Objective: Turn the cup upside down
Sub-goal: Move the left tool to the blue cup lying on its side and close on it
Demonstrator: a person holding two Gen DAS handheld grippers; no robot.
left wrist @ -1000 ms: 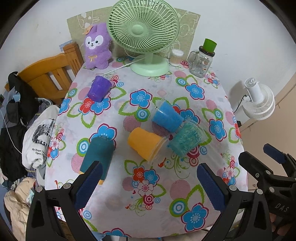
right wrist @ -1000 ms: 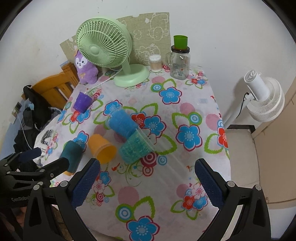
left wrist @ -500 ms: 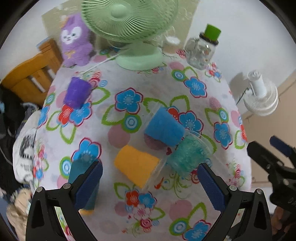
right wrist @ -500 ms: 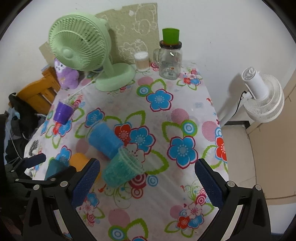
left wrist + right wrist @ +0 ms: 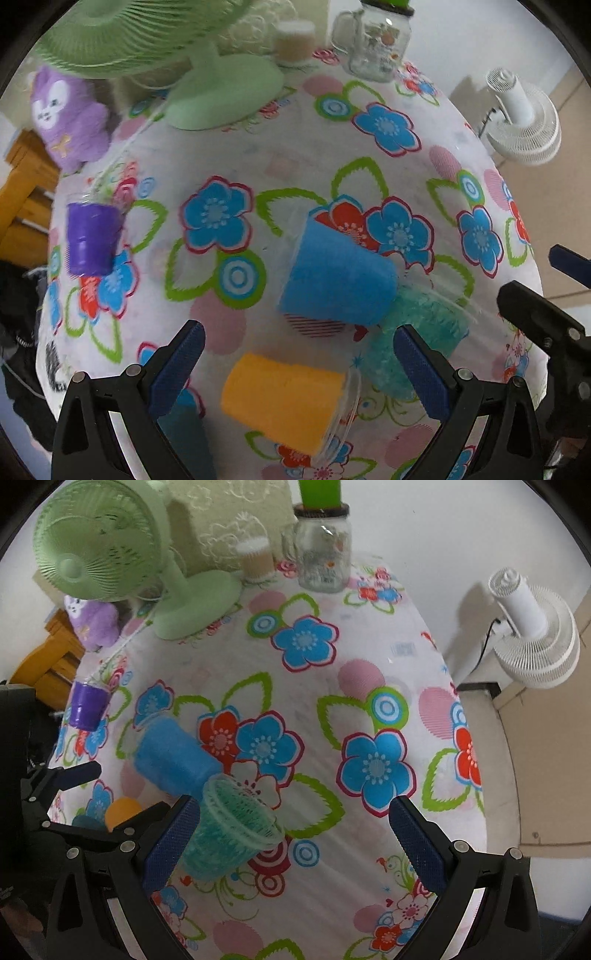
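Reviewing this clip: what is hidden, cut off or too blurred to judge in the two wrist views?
- Dark teal cup, left wrist view: mostly behind the left gripper's finger and cut by the bottom edge; its pose is unclear.
- Orange cup, right wrist view: only a sliver shows behind the left gripper's frame.
- Green fan, left wrist view: head motion-blurred and cropped at the top.
- Jar, left wrist view: lid cut off.

Five plastic cups lie on a flowered tablecloth. A blue cup (image 5: 338, 275) lies on its side, touching a teal cup (image 5: 229, 829) — also tipped over, its open mouth showing. Just beside them an orange cup (image 5: 286, 400) lies on its side. A dark teal cup (image 5: 184, 430) is half hidden. Well apart, a purple cup (image 5: 92, 238) stands upright.
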